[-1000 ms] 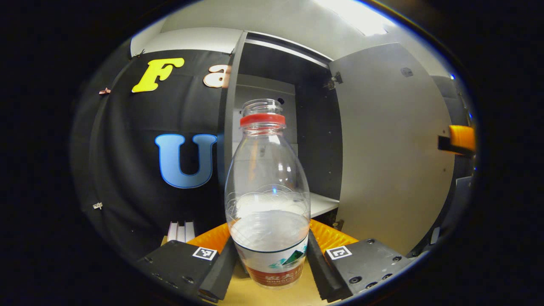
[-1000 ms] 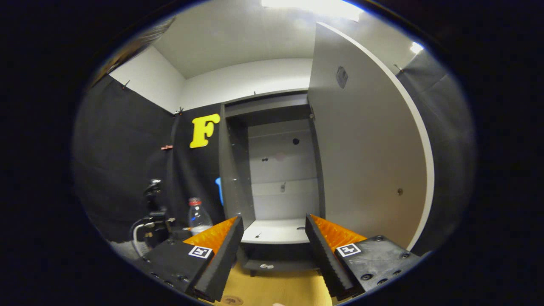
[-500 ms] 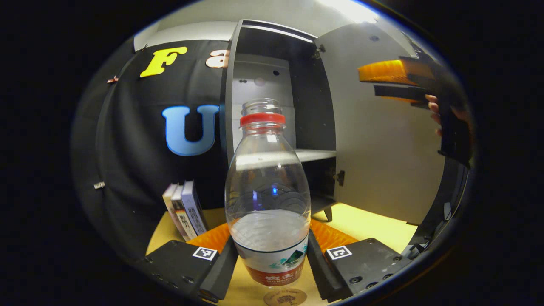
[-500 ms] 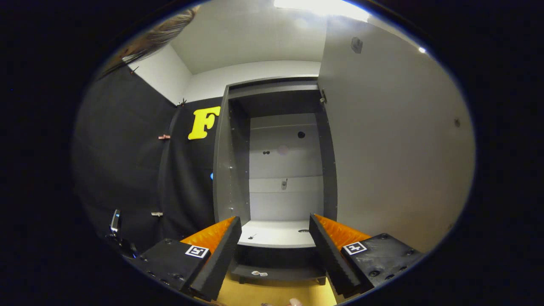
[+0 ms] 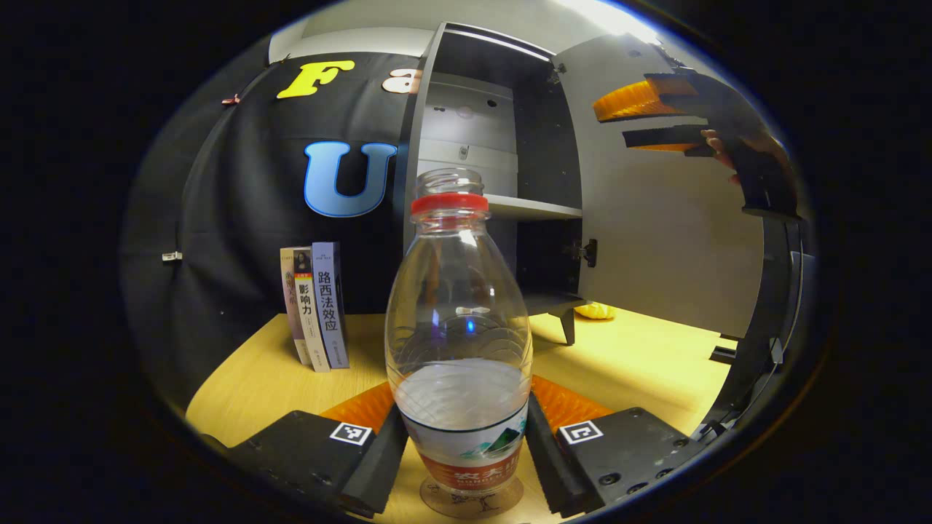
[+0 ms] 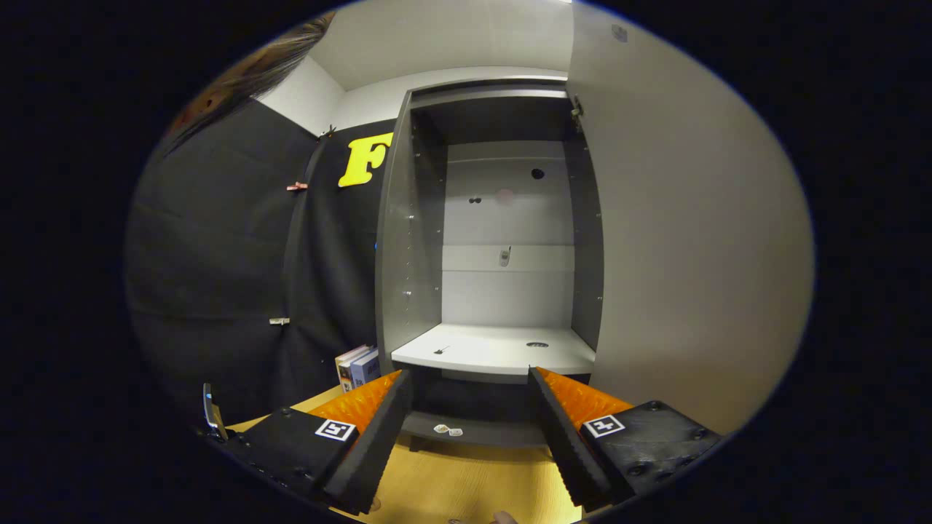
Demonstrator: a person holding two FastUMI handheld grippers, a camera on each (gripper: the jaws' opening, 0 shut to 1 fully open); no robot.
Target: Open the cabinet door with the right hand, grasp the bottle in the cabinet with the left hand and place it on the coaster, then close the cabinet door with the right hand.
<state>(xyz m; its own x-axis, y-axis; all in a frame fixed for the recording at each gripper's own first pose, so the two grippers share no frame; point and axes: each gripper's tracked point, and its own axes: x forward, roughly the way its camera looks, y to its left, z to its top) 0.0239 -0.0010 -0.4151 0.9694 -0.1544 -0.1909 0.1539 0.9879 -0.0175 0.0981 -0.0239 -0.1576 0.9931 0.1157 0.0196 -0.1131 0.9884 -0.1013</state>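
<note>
The bottle [image 5: 459, 342] fills the middle of my left gripper view: clear plastic, upright, uncapped, with a red ring under the threaded neck, a little water in its lower part, and a white and red label band round its base. My left gripper [image 5: 463, 451] is clenched on it, one finger pressing each side of the label band at the bottom centre of the frame. The base sits right over the round coaster [image 5: 472, 498], which peeks out beneath it at the bottom edge on the wooden table [image 5: 641, 364]; I cannot tell whether the bottle is touching it or a hair above.

To the left of centre three books [image 5: 317, 306] stand upright on the table against the booth's wall, well apart from the bottle. Behind the bottle the cabinet [image 5: 473, 138] stands open, its door [image 5: 670, 240] swung out to the right of the frame, the table bare between it and the bottle. At upper right my right gripper [image 5: 644, 120] hangs in front of the door's face, with a hand [image 5: 724, 153] behind it.

In my right gripper view the fingers [image 6: 371, 429] are spread wide at the bottom with nothing between them. Straight ahead is the cabinet's white shelf [image 6: 495, 353], and the door's [image 6: 692, 240] broad pale face takes the right side.
</note>
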